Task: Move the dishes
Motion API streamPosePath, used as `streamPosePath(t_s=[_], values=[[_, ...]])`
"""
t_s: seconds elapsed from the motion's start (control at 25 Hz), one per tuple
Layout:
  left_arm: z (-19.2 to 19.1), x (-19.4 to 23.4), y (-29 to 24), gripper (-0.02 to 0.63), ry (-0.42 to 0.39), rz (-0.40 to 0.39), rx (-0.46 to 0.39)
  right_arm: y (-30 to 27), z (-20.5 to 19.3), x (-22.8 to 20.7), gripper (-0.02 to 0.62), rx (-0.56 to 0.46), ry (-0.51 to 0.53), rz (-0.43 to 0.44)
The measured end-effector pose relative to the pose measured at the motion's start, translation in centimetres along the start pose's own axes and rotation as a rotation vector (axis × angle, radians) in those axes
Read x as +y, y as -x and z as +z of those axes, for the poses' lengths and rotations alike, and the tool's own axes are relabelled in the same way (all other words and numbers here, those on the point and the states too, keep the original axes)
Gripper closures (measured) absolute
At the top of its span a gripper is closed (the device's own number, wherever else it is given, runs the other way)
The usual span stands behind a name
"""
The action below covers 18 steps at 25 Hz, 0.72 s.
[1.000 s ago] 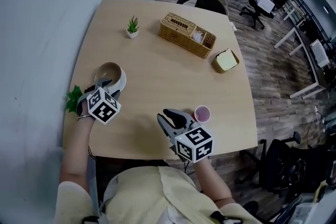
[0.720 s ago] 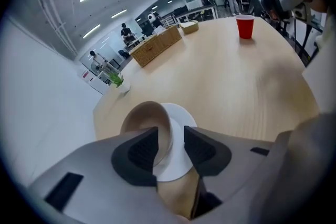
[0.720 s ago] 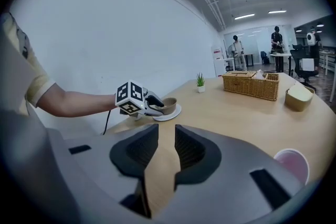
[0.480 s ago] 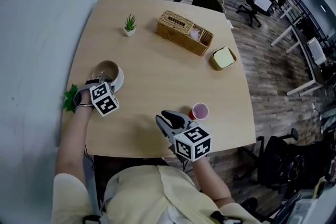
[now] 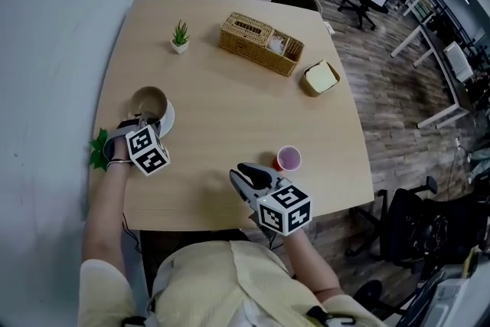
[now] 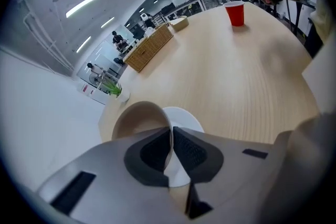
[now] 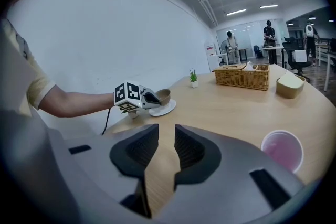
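A tan bowl (image 5: 148, 100) rests tilted over a white plate (image 5: 165, 119) near the table's left edge. My left gripper (image 5: 146, 122) is shut on the bowl's near rim. In the left gripper view the rim (image 6: 137, 118) is pinched between the two pads and the plate (image 6: 187, 117) shows behind it. The right gripper view shows the bowl (image 7: 163, 95) leaning above the plate (image 7: 164, 108). My right gripper (image 5: 239, 174) hovers near the front edge, open by a narrow gap with nothing in it. A red cup (image 5: 289, 158) stands just to its right.
A wicker basket (image 5: 260, 42) lies at the back. A yellow-lidded box (image 5: 320, 77) sits at the right and a small potted plant (image 5: 180, 35) at the back left. Green leaves (image 5: 98, 149) stick out at the left edge. A wall runs along the left side.
The left gripper and bowl have shifted slightly toward the table's left side, and the bowl now sits off-centre over the plate. The right gripper has stayed put.
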<state>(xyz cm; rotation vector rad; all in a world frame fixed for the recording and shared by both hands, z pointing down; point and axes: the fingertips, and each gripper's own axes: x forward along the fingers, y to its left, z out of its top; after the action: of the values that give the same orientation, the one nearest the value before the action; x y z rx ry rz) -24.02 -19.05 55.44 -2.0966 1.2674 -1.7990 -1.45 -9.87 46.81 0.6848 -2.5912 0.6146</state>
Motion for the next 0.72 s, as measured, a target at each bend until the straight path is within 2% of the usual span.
streamPosePath(t_s=[0.12, 0.28, 0.72], values=[[1.8, 0.0, 1.3, 0.575, 0.001, -0.012, -0.057, 0.4, -0.4, -0.6, 0.491, 0.006, -0.009, -0.011], [4.8, -1.3, 3.3, 0.575, -0.007, -0.079, -0.137, 0.9, -0.7, -1.2, 0.494, 0.005, -0.017, -0.031], [12.9, -7.2, 6.7, 0.574, -0.25, -0.193, -0.285, 4.2, -1.6, -2.6, 0.502, -0.033, -0.067, -0.107]])
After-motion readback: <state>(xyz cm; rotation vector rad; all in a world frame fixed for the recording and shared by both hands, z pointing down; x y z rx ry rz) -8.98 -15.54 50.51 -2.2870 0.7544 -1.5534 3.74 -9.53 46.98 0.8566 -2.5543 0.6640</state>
